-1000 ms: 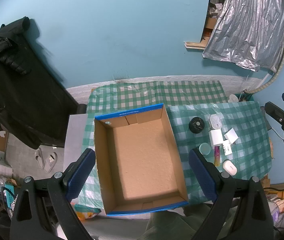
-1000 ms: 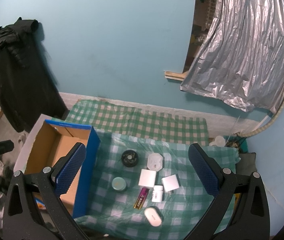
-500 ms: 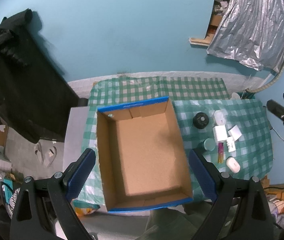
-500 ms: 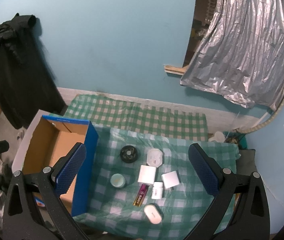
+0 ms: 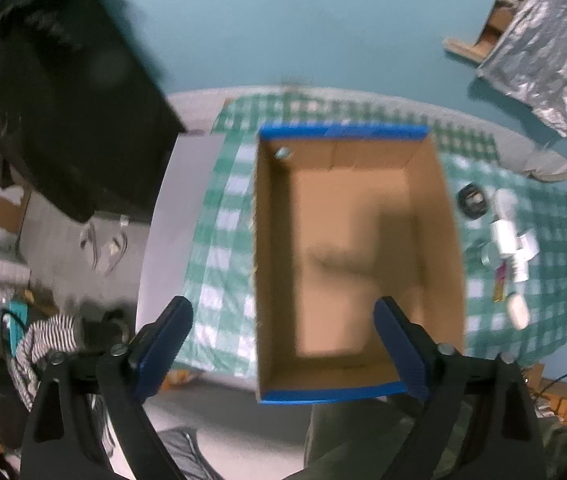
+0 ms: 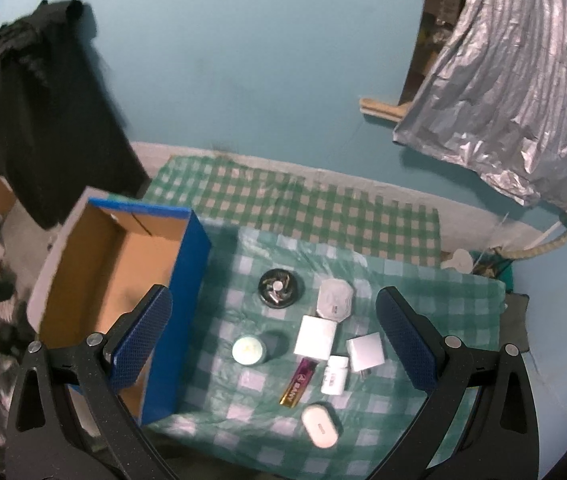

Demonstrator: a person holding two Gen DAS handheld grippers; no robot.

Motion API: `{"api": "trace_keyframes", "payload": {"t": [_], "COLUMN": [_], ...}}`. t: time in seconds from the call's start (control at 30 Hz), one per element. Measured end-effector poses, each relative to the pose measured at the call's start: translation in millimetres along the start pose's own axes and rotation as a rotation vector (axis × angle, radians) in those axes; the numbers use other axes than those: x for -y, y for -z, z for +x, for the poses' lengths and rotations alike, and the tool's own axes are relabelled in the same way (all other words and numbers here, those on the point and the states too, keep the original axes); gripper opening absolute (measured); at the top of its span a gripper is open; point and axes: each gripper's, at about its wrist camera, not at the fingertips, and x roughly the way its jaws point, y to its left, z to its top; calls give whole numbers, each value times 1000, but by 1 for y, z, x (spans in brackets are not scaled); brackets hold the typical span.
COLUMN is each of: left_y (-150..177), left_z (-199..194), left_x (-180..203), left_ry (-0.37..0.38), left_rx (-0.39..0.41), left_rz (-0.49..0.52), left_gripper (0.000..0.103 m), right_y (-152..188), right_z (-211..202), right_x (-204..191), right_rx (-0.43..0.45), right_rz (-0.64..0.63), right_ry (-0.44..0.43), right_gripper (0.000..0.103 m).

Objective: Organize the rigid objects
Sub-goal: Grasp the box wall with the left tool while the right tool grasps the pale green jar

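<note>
An empty cardboard box [image 5: 343, 132] with blue outer walls stands on the left of the green checked tablecloth [image 6: 283, 200]; its blue side [image 6: 189, 280] also faces the right wrist view. To its right lie several small items: a black round dish [image 6: 279, 288], a white octagonal tub [image 6: 334, 300], a white square box [image 6: 315, 336], a white charger cube [image 6: 365, 352], a mint-lidded jar [image 6: 248, 350], a purple-gold bar [image 6: 298, 382], a white bottle [image 6: 334, 374] and a white oval case [image 6: 320, 426]. My left gripper [image 5: 283, 308] hangs above the box's near left part, its jaws closing with nothing between them. My right gripper [image 6: 273, 294] hovers open over the items.
A black garment [image 6: 43, 120] hangs on the blue wall at the left, and a silver foil sheet [image 6: 515, 100] at the right. Clothes and clutter [image 5: 43, 340] lie on the floor left of the table. A trouser leg [image 5: 363, 440] is at the table's near edge.
The left wrist view has dropped toward the box and shifted left, so the box looks larger and blurred. The right wrist view has sunk a little toward the small items.
</note>
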Motion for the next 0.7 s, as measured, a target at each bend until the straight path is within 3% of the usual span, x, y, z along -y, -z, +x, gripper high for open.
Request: {"api": "trace_keyframes", "payload": {"t": [0.23,0.7], "left_y": [17,41], "left_z": [53,120], "left_x": [-24,-36], "left_ry": [15,31], "left_rx": [-120,-230], "left_rz": [-63,-86], "left_gripper": [86,83], "right_y": [10,39], "right_z": [45,122], "right_x": [-7,-26], "right_rx": [-88,-252], "right_rz": [-53,-156], "right_ry": [-5,0], "right_gripper": [101,101]}}
